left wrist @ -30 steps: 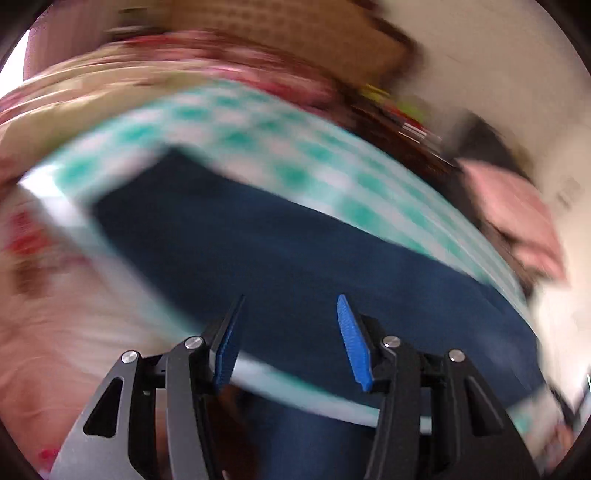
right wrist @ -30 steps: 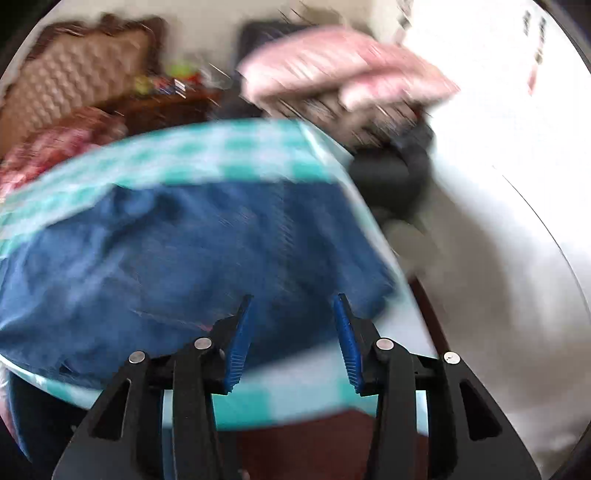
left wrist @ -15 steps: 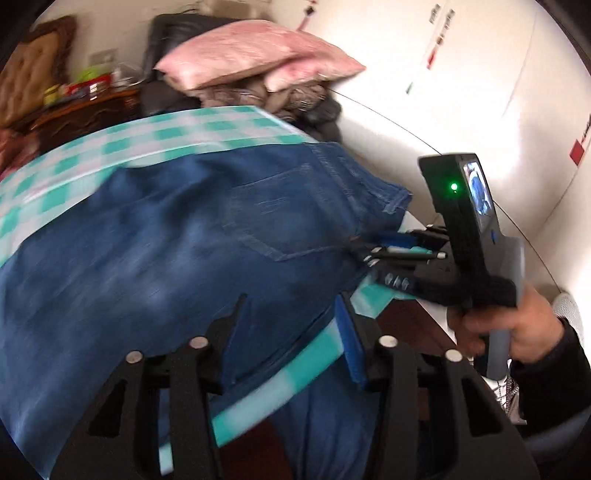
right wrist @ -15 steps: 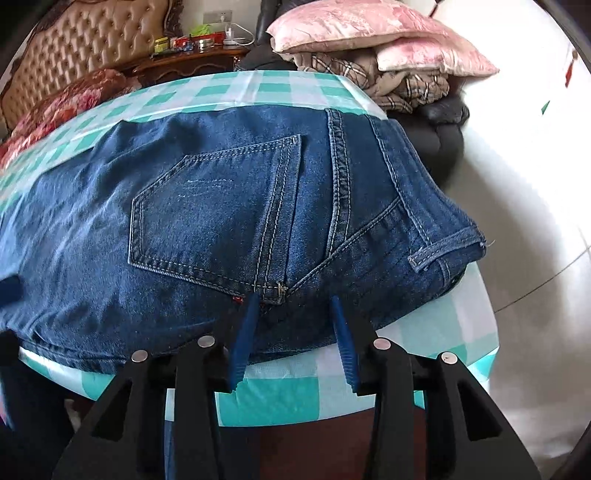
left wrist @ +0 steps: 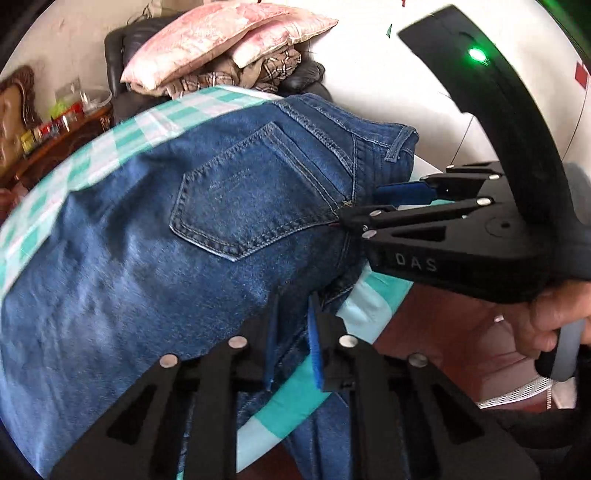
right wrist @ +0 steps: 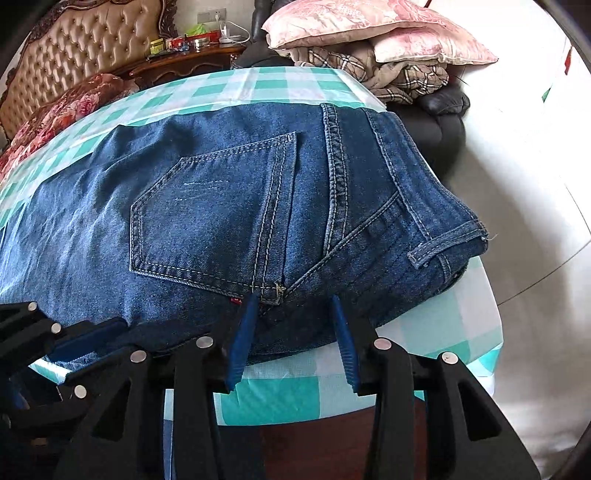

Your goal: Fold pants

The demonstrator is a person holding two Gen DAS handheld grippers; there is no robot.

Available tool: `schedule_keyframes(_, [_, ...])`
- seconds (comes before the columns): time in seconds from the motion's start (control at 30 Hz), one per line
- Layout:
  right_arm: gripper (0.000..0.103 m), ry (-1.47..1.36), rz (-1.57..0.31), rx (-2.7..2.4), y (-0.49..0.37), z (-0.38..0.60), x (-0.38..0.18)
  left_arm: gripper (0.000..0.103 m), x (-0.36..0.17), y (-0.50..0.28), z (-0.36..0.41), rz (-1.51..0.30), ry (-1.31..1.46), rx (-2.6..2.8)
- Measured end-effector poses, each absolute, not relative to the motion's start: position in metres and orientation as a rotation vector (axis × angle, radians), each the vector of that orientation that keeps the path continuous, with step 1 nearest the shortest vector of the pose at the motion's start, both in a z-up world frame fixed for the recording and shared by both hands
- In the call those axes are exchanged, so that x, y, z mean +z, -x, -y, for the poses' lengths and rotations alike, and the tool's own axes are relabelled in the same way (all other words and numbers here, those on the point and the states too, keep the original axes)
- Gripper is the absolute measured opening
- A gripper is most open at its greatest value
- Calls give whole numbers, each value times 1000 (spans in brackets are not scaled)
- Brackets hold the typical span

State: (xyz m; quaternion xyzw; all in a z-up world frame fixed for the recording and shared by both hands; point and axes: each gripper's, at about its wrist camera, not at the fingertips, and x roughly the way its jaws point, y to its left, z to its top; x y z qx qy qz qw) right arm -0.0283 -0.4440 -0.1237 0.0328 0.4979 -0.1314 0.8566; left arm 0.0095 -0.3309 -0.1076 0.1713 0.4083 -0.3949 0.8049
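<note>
Both grippers sit at the near edge of the jeans (right wrist: pixel 229 221), which lie back-pocket-up across a table (right wrist: pixel 288 391) with a green-and-white checked cloth, waistband to the right and one leg spilling off the near edge. Left gripper (left wrist: pixel 291 343): its jaws are closing, already narrow, with denim from that near edge between them; whether the pads are pinching yet I cannot tell. Right gripper (right wrist: pixel 291 332): its jaws are opening a little, part way apart, straddling the near edge just below the pocket's corner, not visibly pressing.

By my reading the jeans are already doubled leg over leg, so the lengthwise fold looks done. What seems left is securing both grips and folding across the length.

Count: one pair of jeans, one pocket showing, two grippers, one hand (left wrist: pixel 554 314) visible, two pink pillows (right wrist: pixel 369 33) behind.
</note>
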Motion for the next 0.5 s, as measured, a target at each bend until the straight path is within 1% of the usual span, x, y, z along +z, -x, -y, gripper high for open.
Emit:
schedule_keyframes(0.1, [42,-33,-1033,-331,31,441,-115,11,-104,-6,333,-853,-388,-834])
schedule_keyframes(0.23, [42,-26,-997,-381,34,446,-106,11,-106,-3,333,-851,-394,-831])
schedule_keyframes(0.5, [43,-8,-1035,-427,28,457,-121,12,-107,-4,335,-854,-402,-857])
